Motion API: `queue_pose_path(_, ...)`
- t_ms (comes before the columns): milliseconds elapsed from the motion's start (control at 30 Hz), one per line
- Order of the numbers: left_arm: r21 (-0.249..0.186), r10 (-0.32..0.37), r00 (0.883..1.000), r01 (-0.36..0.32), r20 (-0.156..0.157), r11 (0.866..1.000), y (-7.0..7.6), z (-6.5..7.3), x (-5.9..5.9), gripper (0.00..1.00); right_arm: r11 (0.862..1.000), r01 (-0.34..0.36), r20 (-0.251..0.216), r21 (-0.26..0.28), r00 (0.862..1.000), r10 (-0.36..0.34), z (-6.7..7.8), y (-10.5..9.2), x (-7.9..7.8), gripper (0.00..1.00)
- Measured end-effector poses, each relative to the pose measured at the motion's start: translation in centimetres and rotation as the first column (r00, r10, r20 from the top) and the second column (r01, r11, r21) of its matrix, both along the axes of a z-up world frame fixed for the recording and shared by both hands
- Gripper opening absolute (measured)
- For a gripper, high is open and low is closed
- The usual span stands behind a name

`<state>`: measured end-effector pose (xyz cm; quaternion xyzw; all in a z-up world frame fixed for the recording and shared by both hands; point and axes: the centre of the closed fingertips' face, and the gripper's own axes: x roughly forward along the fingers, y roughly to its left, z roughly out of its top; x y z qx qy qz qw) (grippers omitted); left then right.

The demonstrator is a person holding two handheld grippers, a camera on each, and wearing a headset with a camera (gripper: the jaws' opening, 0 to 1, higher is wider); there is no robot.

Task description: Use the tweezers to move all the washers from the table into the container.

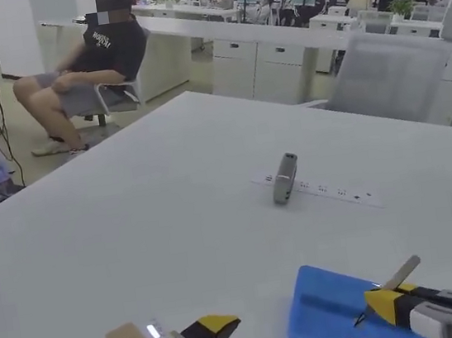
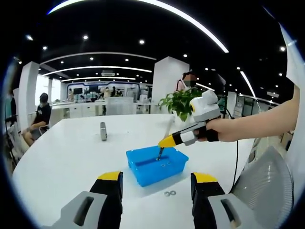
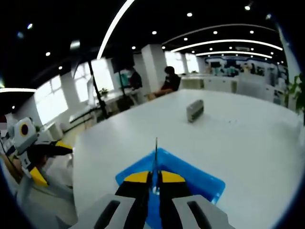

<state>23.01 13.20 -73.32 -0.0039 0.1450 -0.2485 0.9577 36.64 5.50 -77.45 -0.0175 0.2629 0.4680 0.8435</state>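
A blue container [image 2: 148, 177] stands on the white table [image 1: 151, 229]. My right gripper [image 2: 167, 141] is shut on slim tweezers [image 2: 165, 136], which point down into the container with their tip just above its floor. Small washers [image 2: 165, 165] lie inside it. Two more washers [image 2: 170, 193] rest on the table just in front of the container, between my left gripper's [image 2: 157, 183] wide-open, empty jaws. In the head view the container [image 1: 320, 315] sits at the bottom edge, with the right gripper [image 1: 381, 303] and tweezers [image 1: 402, 272] over it and the left gripper [image 1: 218, 327] to its left.
A small grey block [image 1: 285, 178] stands on a paper strip [image 1: 333, 190] further back on the table. A person [image 1: 103, 60] sits on a chair beyond the far left corner. A potted plant [image 2: 180, 102] stands behind the right gripper. An empty chair [image 1: 389, 77] is at the table's far side.
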Motion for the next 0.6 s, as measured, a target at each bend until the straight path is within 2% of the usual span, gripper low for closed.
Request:
queue_pose_path(133, 0.000, 0.000, 1.000, 0.000, -0.001, 1.000, 0.0, 0.0, 0.0, 0.57, 0.999, 0.024, -0.031, -0.023, 0.999, -0.025, -1.9, -0.1, 1.3, 0.03)
queue_pose_path(300, 0.001, 0.001, 1.000, -0.001, -0.006, 1.000, 0.0, -0.1, 0.0, 0.57, 0.998, 0.008, -0.040, -0.064, 0.999, -0.011, -3.3, 0.3, 1.4, 0.03)
queue_pose_path(467, 0.001, 0.002, 1.000, -0.002, -0.009, 1.000, 0.1, -0.2, 0.0, 0.56, 0.995, -0.017, -0.031, -0.095, 0.999, 0.014, -4.2, 0.7, 1.2, 0.03)
queue_pose_path(600, 0.004, 0.000, 1.000, 0.000, -0.012, 1.000, 0.0, -0.3, 0.0, 0.56, 0.991, -0.040, -0.012, -0.129, 0.999, 0.039, -4.2, 0.8, 1.1, 0.03)
